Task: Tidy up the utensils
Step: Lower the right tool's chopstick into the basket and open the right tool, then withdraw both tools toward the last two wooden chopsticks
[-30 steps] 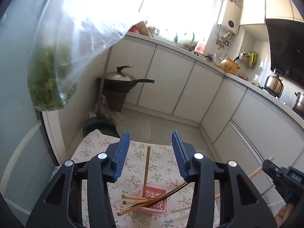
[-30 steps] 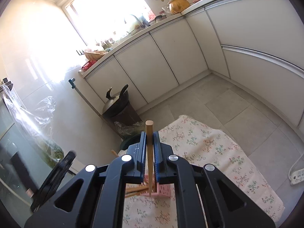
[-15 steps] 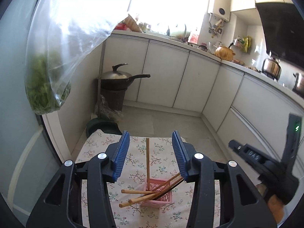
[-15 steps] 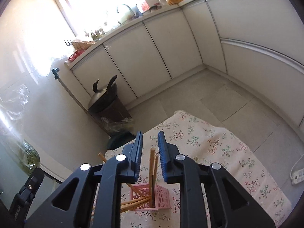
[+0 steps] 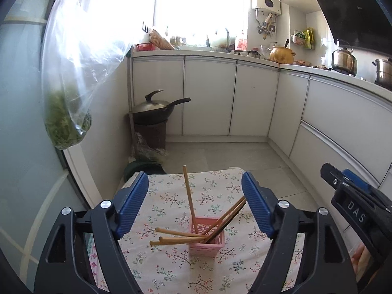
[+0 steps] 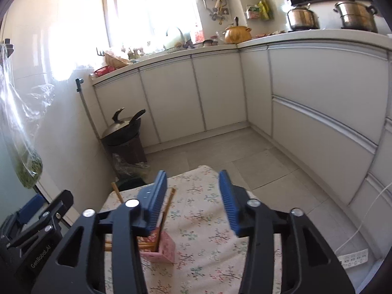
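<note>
The right gripper (image 6: pixel 193 199) has just spread its jaws and released the upright wooden chopstick (image 5: pixel 188 199); it now stands in the small pink plastic basket (image 5: pixel 207 241), below the also widened, empty left gripper (image 5: pixel 194 207).

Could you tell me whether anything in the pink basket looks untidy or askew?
Yes. The chopsticks in the pink basket splay unevenly: one stands nearly upright, two lean right, and three stick out almost flat over the left rim above the floral cloth.
</note>
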`<action>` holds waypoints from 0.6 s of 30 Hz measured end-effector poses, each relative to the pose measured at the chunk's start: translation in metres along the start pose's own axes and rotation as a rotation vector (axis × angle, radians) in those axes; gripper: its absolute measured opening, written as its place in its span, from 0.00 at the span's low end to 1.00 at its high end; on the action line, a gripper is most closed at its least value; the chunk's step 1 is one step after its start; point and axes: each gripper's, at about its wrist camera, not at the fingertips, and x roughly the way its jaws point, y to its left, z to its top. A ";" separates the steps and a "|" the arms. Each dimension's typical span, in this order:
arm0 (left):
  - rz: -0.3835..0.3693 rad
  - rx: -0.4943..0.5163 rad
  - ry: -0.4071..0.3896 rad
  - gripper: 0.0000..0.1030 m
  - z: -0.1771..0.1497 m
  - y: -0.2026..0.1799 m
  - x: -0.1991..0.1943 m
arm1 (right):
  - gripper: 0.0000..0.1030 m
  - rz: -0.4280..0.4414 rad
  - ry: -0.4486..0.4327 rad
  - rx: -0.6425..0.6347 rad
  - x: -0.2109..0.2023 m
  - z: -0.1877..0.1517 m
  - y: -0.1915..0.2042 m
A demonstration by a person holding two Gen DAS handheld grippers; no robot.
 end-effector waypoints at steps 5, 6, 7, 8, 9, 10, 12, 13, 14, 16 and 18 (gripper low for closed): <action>0.016 0.016 -0.004 0.86 -0.012 -0.010 -0.011 | 0.60 -0.045 0.019 -0.016 -0.010 -0.014 -0.009; 0.014 0.019 -0.005 0.87 -0.013 -0.011 -0.013 | 0.62 -0.058 0.016 -0.014 -0.013 -0.017 -0.012; 0.013 0.023 -0.006 0.88 -0.013 -0.013 -0.015 | 0.65 -0.075 0.011 -0.012 -0.017 -0.020 -0.016; 0.012 0.025 -0.008 0.89 -0.014 -0.013 -0.017 | 0.65 -0.082 0.009 -0.012 -0.020 -0.022 -0.019; 0.013 0.027 -0.012 0.91 -0.015 -0.014 -0.020 | 0.66 -0.092 0.010 -0.011 -0.022 -0.024 -0.022; 0.013 0.028 -0.015 0.92 -0.016 -0.016 -0.022 | 0.69 -0.101 0.012 -0.008 -0.023 -0.025 -0.024; 0.010 0.038 -0.011 0.93 -0.019 -0.019 -0.024 | 0.74 -0.125 0.010 0.003 -0.028 -0.028 -0.031; 0.010 0.044 -0.007 0.93 -0.021 -0.022 -0.025 | 0.75 -0.134 0.010 0.008 -0.031 -0.030 -0.034; 0.010 0.051 -0.004 0.93 -0.022 -0.024 -0.026 | 0.78 -0.146 0.014 0.014 -0.033 -0.031 -0.037; 0.008 0.059 0.002 0.93 -0.025 -0.027 -0.028 | 0.83 -0.165 0.025 0.027 -0.035 -0.033 -0.044; 0.011 0.064 0.010 0.93 -0.027 -0.030 -0.029 | 0.88 -0.183 0.030 0.037 -0.039 -0.037 -0.051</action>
